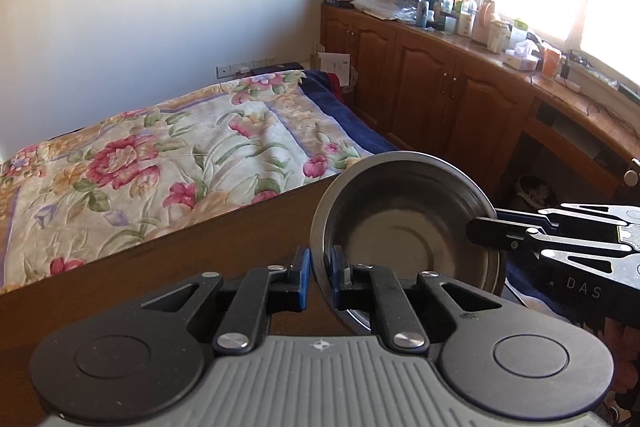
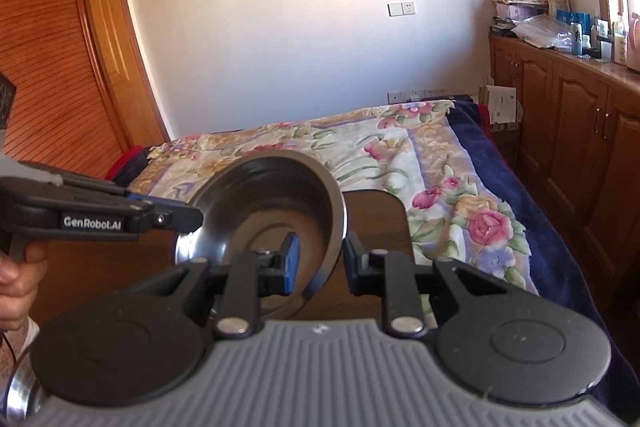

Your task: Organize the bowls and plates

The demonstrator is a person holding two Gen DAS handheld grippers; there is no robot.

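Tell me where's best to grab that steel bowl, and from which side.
By its thin rim, from the sides. The steel bowl is tilted up off the table, and its flared lip slips between pads: left claw pinches the near edge, right claw the opposite edge.

So both tongs are clamped on the same steel bowl [image 1: 404,227] from opposite sides. The left tongs [image 1: 319,277] have their blue pads squeezed tight on the near rim, one pad inside the bowl and one outside, angled down a fair bit. The right tongs [image 2: 318,259] come in from the other side and pinch the rim the same way, inner pad [image 2: 292,263] inside the bowl, the other finger outside, pointing down more gently. From the right wrist view you can see the person's left hand [image 2: 18,287] wrapped around the left tool's handle, fingers curled, over at the left edge behind its tongs.
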